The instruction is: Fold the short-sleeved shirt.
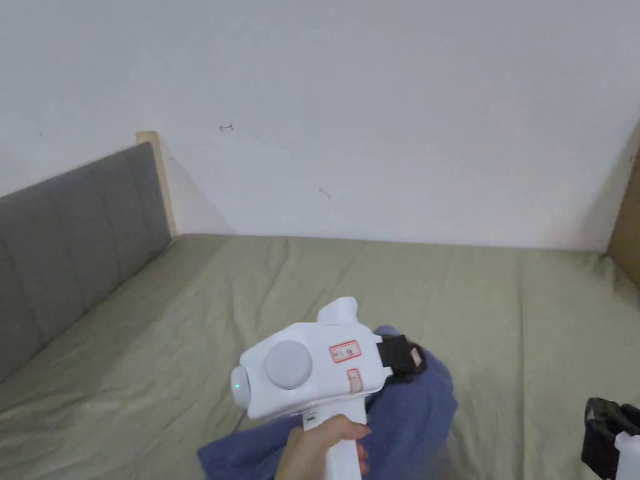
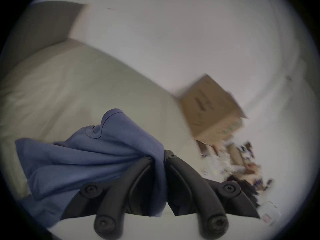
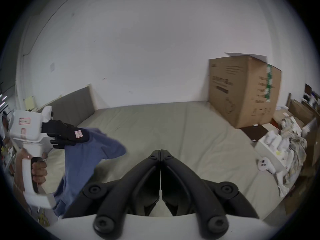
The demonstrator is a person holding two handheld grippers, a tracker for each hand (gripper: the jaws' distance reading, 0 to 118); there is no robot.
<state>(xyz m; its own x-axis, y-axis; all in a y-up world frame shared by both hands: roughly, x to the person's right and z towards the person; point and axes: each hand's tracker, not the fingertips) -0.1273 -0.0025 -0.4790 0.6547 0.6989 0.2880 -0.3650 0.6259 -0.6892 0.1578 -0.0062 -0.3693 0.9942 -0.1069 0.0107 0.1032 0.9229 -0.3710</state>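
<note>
Barely begun, by the look of it. Left gripper [image 2: 158, 156] clenched on a bunch of the blue shirt [image 2: 83, 157], lifted crumpled above the near part of the green bed [image 1: 512, 312]. Right gripper [image 3: 160, 151] closed on nothing, off to the right. 0 folds visible; spreading flat and all folding left.

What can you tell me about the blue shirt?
The shirt is blue, soft-looking cloth, crumpled and not folded. The left tool is shut on a bunch of it and holds it up, so it hangs in folds above the green bed. A stitched edge curls at the top. Whether its lower end touches the bed cannot be told.
</note>
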